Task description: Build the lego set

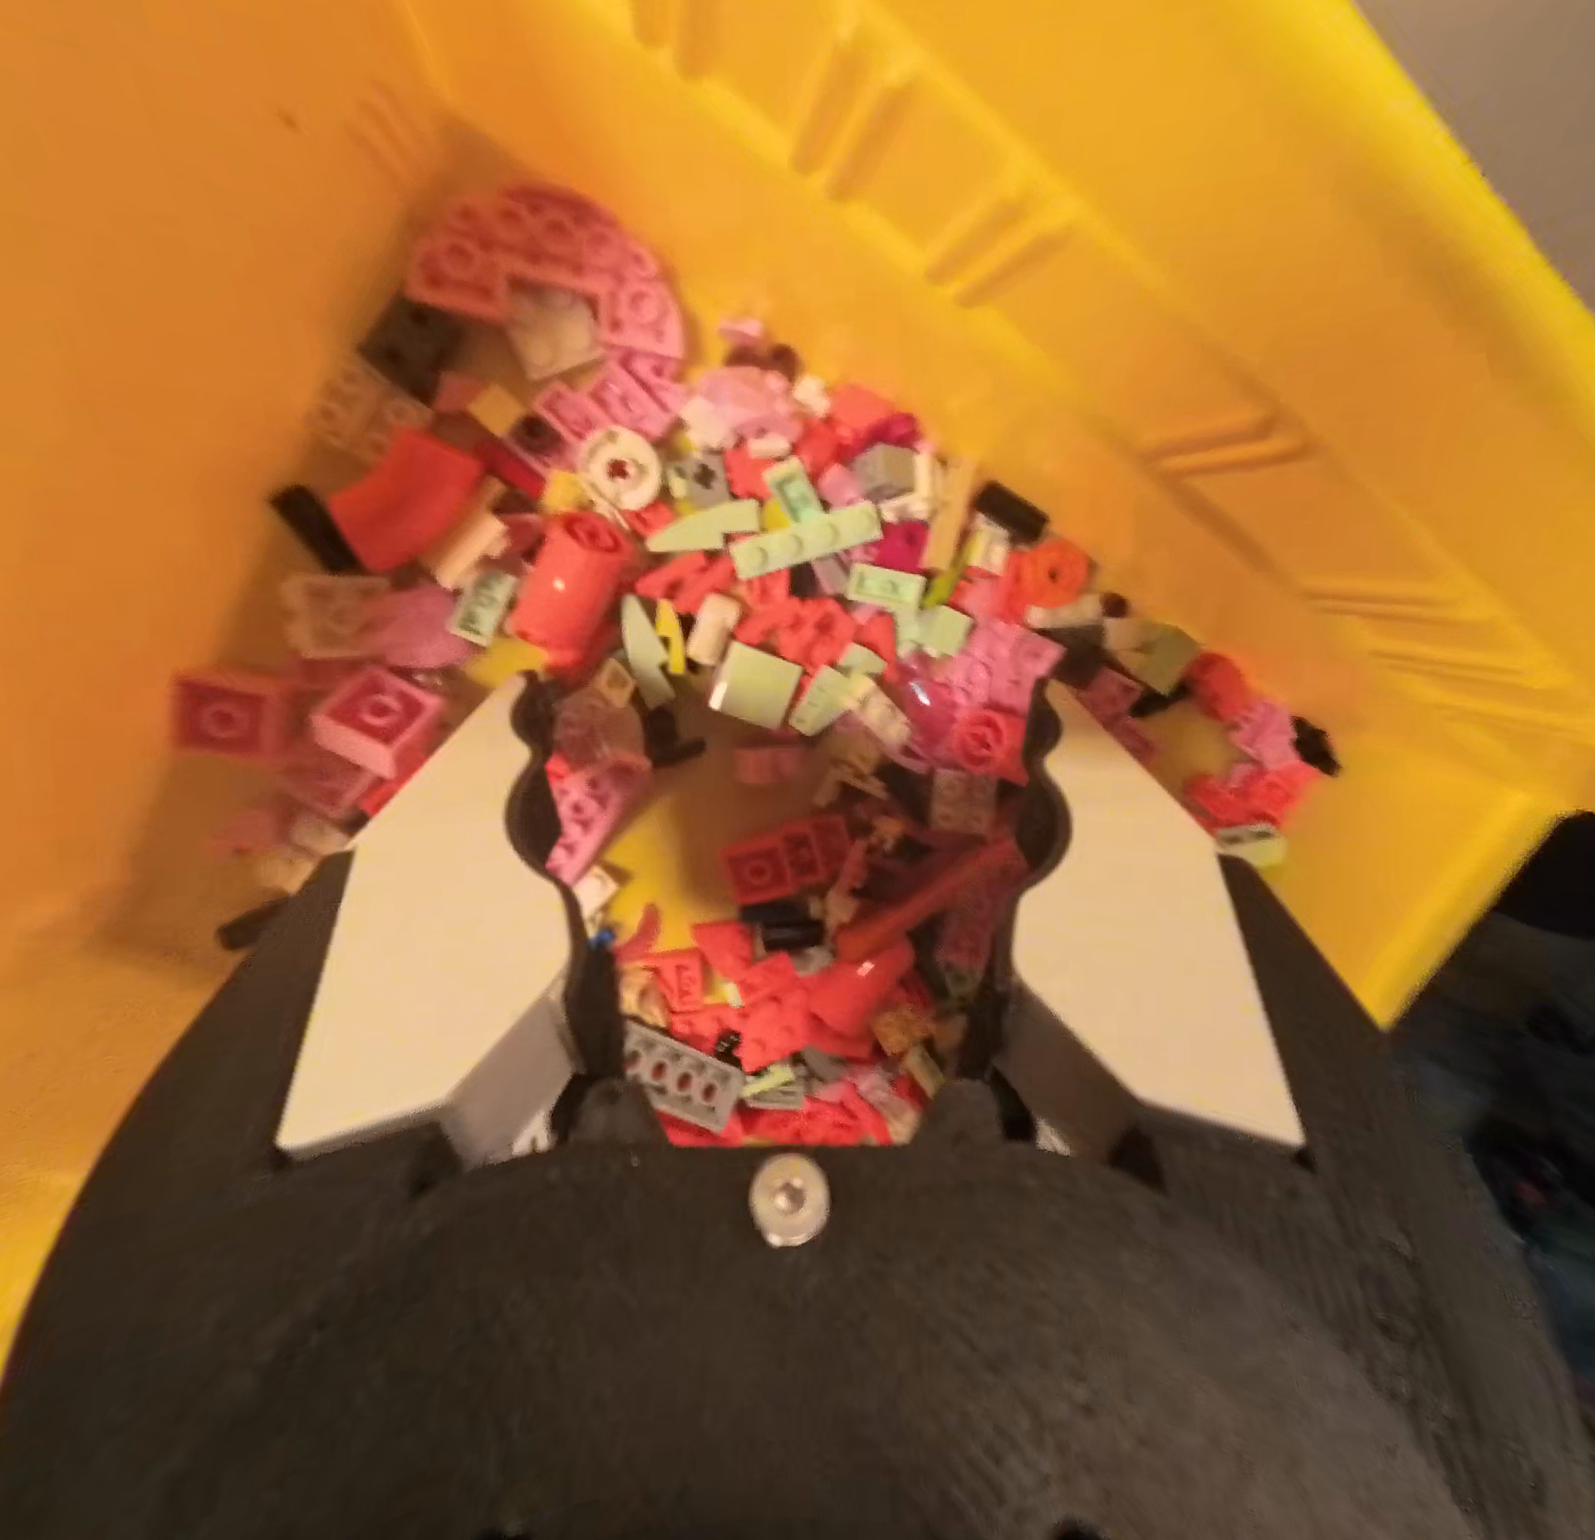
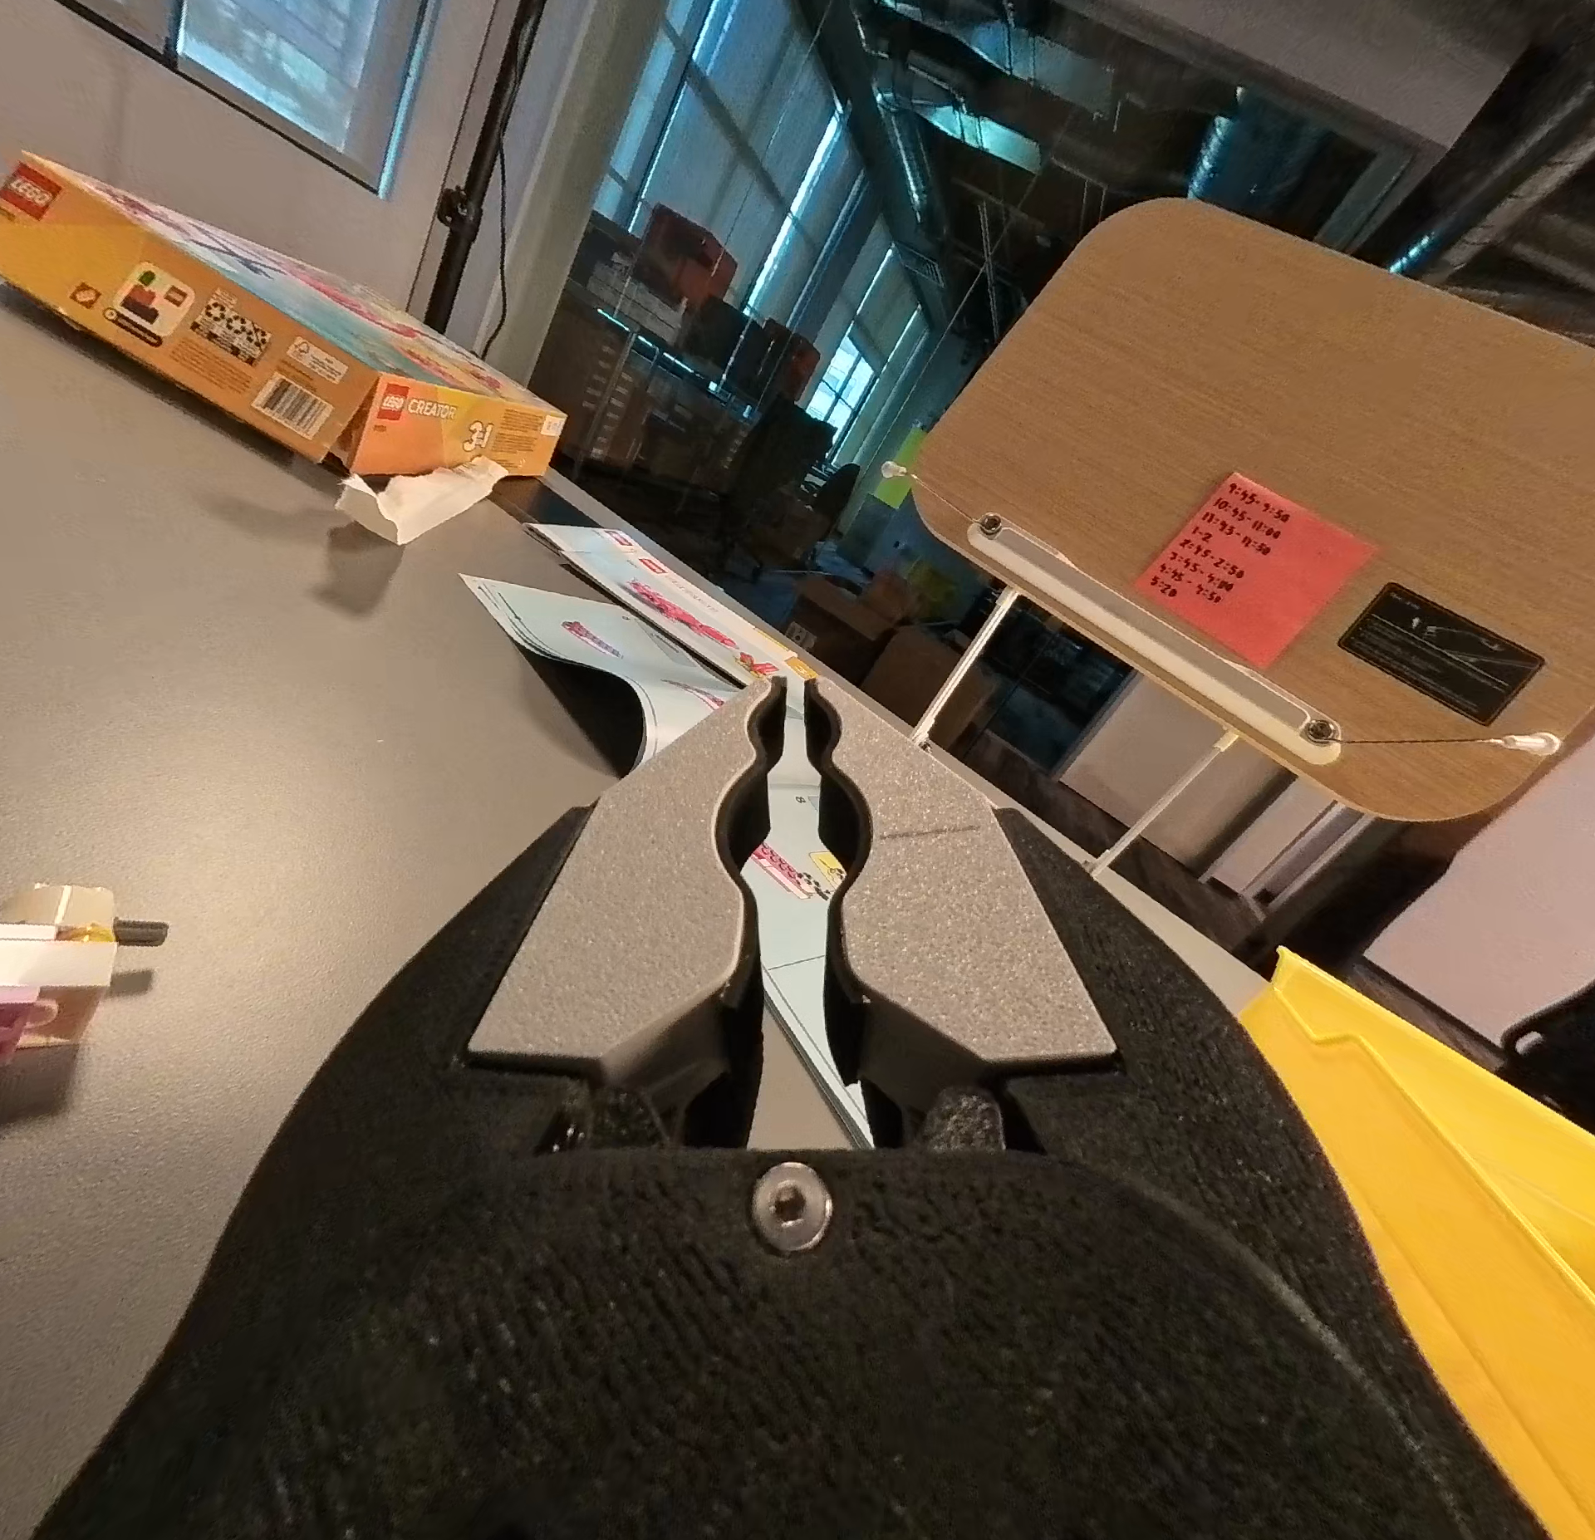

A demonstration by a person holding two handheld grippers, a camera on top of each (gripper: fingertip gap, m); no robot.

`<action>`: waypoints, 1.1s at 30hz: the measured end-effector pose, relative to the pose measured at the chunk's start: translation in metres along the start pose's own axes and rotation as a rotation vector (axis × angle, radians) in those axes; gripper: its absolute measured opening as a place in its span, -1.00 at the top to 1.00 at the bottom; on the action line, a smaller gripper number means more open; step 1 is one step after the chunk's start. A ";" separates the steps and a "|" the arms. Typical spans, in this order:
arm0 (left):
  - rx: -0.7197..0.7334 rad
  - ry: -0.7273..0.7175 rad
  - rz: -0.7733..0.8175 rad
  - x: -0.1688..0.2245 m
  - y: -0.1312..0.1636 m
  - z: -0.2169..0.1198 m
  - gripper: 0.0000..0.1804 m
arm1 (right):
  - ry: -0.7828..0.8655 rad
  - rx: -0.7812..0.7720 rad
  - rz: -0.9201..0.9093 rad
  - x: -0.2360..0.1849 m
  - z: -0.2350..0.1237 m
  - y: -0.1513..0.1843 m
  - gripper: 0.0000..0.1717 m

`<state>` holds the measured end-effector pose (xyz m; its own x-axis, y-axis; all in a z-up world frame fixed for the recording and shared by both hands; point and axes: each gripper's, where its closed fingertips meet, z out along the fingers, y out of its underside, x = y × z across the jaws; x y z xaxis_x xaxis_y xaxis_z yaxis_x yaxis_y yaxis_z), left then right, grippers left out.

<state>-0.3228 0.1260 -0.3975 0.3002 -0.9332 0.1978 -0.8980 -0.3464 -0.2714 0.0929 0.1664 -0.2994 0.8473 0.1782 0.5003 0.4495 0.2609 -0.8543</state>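
Inside the yellow bin, the left gripper hangs spread wide and empty over loose toy bricks; isolating one brick first would help. Outside the bin, the right gripper is clenched on nothing.

A grey table carries a toy box far left, crumpled paper, instruction booklets, small bricks near left, and a yellow bin near right.

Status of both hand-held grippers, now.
Left hand-held gripper: open, holding nothing, over bricks in bin.
Right hand-held gripper: closed, holding nothing.
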 end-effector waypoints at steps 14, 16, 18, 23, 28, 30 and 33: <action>0.101 -0.064 0.100 -0.021 -0.037 0.002 -0.34 | -0.004 -0.009 -0.006 -0.001 0.001 0.001 0.97; 0.063 -0.029 0.108 -0.014 -0.031 0.003 -0.29 | -0.006 -0.009 -0.004 -0.001 0.001 0.001 0.97; 0.010 0.037 0.086 -0.002 -0.019 0.003 -0.26 | -0.008 -0.009 -0.003 -0.001 0.001 0.001 0.98; -0.109 0.205 -0.023 0.045 0.016 -0.006 -0.18 | -0.013 -0.005 0.002 -0.002 0.000 0.001 0.98; -0.208 0.224 -0.031 0.082 0.054 -0.010 -0.16 | -0.025 0.000 0.009 -0.004 0.001 0.000 0.98; -0.218 0.175 -0.015 0.082 0.062 -0.011 -0.16 | -0.027 0.001 0.010 -0.004 0.001 0.000 0.98; -0.091 0.060 -0.003 0.065 0.048 -0.022 -0.14 | -0.026 0.002 0.011 -0.004 0.000 0.000 0.98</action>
<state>-0.3536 0.0505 -0.3773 0.2854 -0.9239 0.2549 -0.9234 -0.3363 -0.1849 0.0896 0.1660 -0.3009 0.8445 0.2059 0.4945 0.4396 0.2610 -0.8594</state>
